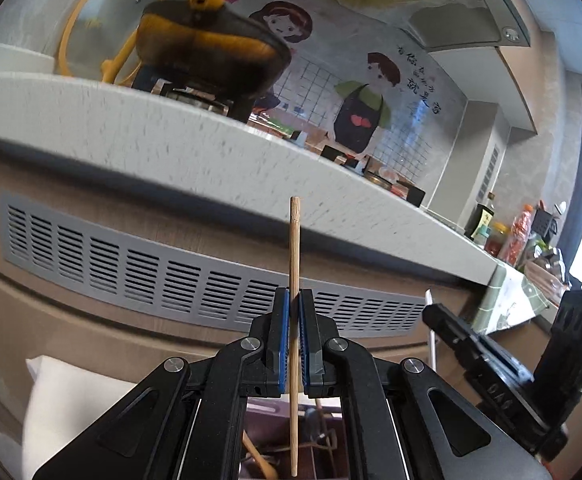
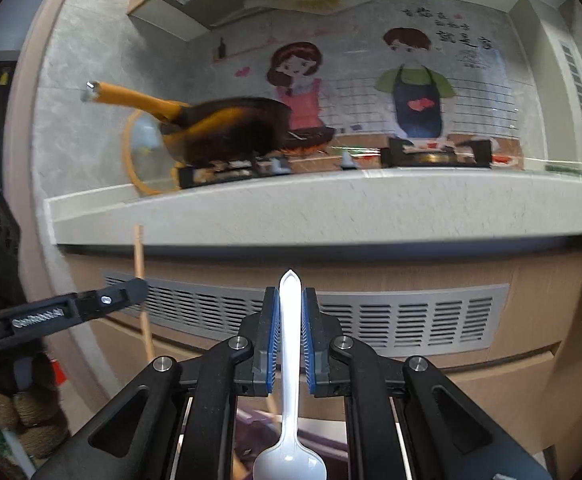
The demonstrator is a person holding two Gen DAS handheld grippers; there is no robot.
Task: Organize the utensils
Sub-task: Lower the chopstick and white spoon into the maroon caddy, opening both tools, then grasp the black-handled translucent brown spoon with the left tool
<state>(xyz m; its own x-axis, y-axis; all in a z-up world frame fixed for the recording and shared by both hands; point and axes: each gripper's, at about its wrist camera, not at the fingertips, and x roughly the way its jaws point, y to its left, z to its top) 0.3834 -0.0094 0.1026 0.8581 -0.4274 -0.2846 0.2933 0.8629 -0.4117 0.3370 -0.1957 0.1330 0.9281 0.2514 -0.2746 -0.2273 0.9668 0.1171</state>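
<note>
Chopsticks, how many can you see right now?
1: a single wooden chopstick stands upright, clamped in the left gripper. More may lie hidden in the tray below.

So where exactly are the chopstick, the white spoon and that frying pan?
Chopstick [image 1: 294,248]: left wrist view, on the shaft above the jaws.
White spoon [image 2: 290,464]: right wrist view, on the bowl, below the jaws.
Frying pan [image 2: 231,132]: right wrist view, on its dark side wall.

You're in a home kitchen: stone countertop [image 2: 331,208] with a gas stove [image 2: 435,156], blackened yellow-handled pan [image 2: 227,132], range hood [image 1: 467,24], cartoon-cook backsplash [image 2: 415,84], condiment bottles [image 1: 507,236].
</note>
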